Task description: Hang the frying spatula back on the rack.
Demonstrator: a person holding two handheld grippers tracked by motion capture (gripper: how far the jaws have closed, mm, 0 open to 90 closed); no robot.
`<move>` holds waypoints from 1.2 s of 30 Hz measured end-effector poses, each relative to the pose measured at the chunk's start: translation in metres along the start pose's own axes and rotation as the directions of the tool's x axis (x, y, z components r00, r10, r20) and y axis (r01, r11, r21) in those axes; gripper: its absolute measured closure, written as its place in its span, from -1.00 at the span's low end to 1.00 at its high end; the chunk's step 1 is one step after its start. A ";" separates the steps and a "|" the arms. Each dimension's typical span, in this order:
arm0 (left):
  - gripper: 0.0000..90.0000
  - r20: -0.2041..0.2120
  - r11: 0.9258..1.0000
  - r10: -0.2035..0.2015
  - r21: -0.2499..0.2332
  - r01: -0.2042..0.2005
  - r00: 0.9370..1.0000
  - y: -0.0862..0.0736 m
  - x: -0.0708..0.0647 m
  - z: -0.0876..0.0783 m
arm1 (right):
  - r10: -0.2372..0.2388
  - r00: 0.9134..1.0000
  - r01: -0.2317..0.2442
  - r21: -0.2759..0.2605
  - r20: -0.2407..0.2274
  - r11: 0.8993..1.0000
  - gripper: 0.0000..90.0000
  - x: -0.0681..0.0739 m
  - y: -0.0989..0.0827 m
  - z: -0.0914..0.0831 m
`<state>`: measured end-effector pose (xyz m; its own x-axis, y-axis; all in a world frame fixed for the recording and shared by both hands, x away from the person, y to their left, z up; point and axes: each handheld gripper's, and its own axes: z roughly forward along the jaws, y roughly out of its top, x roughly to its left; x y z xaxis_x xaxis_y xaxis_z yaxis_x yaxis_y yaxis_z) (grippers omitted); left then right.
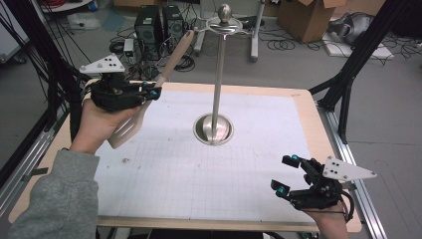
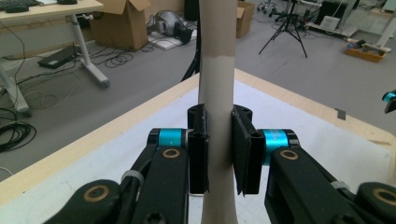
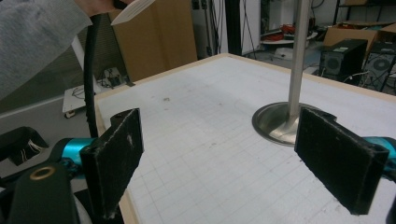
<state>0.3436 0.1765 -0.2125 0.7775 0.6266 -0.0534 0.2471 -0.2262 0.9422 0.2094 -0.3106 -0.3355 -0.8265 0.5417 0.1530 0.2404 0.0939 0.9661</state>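
Observation:
A pale wooden spatula (image 1: 166, 69) is held clear of the table, slanted, with its handle up toward the far right and its flat blade (image 1: 125, 130) low by the person's left hand. My left gripper (image 1: 152, 92) is shut on the spatula's shaft. In the left gripper view the shaft (image 2: 216, 84) rises between both black pads, and the left gripper (image 2: 219, 151) clamps it on either side. At the near right corner my right gripper (image 1: 285, 174) stands open with nothing between its jaws; the right gripper (image 3: 231, 154) shows wide-apart pads over the gridded mat.
A steel stand with a round base (image 1: 213, 130), a thin pole (image 1: 218, 74) and a knobbed top stands mid-table. The white gridded mat (image 1: 199, 169) covers a wooden tabletop (image 1: 308, 109). Cardboard boxes, cables and black frame posts lie beyond the table.

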 end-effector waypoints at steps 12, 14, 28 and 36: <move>0.73 0.036 0.999 -0.042 -0.010 0.042 0.998 0.009 0.006 0.011 | 0.009 1.000 -0.009 -0.004 0.005 1.000 -0.67 -0.001 -0.002 -0.004; 0.73 0.045 0.999 -0.044 -0.003 0.045 0.998 0.010 0.005 0.013 | 0.017 1.000 -0.017 -0.007 0.005 1.000 -0.67 -0.001 -0.002 -0.006; 0.73 0.070 0.998 -0.060 0.014 0.059 0.996 0.008 0.009 0.021 | 0.020 1.000 -0.020 -0.009 0.020 1.000 -0.67 -0.001 -0.004 -0.012; 0.72 0.081 0.997 -0.070 0.028 0.068 0.994 0.006 0.008 0.030 | 0.019 1.000 -0.019 -0.009 0.021 1.000 -0.67 -0.002 -0.005 -0.012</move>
<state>0.3680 0.1579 -0.2174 0.8026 0.5783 -0.1462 0.3154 -0.2034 0.9269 0.2036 -0.3216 -0.3378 -0.8109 0.5609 0.1670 0.2514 0.0763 0.9649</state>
